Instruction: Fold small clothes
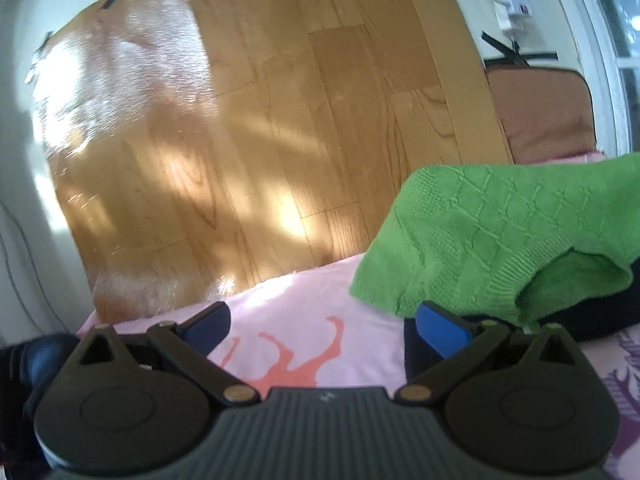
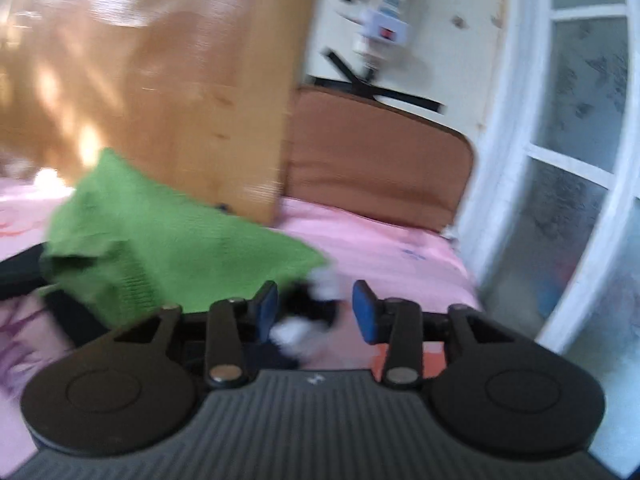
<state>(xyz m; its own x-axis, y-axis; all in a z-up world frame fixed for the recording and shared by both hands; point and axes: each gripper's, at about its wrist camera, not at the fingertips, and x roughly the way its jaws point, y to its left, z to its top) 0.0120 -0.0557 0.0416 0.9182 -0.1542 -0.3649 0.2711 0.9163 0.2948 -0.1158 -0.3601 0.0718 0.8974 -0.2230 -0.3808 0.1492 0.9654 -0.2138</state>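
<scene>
A green knitted garment (image 1: 500, 232) (image 2: 160, 240) lies rumpled on a pink bedsheet (image 1: 304, 300) (image 2: 380, 240), partly over a dark garment (image 1: 600, 312) (image 2: 24, 272). My left gripper (image 1: 324, 326) is open just left of the green garment, with only the sheet and its coral print under the gap. My right gripper (image 2: 316, 312) is at the green garment's right end, and its blue pads (image 2: 366, 314) stand apart. A blurred black-and-white piece of cloth (image 2: 312, 312) lies between and below them, with no pad pressing on it.
A tall wood-grain panel (image 1: 240, 120) (image 2: 200, 80) rises behind the bed. A brown cushion (image 1: 544, 112) (image 2: 380, 152) leans at the back right. A white-framed glass door (image 2: 560, 160) stands on the right, and a power strip (image 2: 384, 28) hangs on the wall.
</scene>
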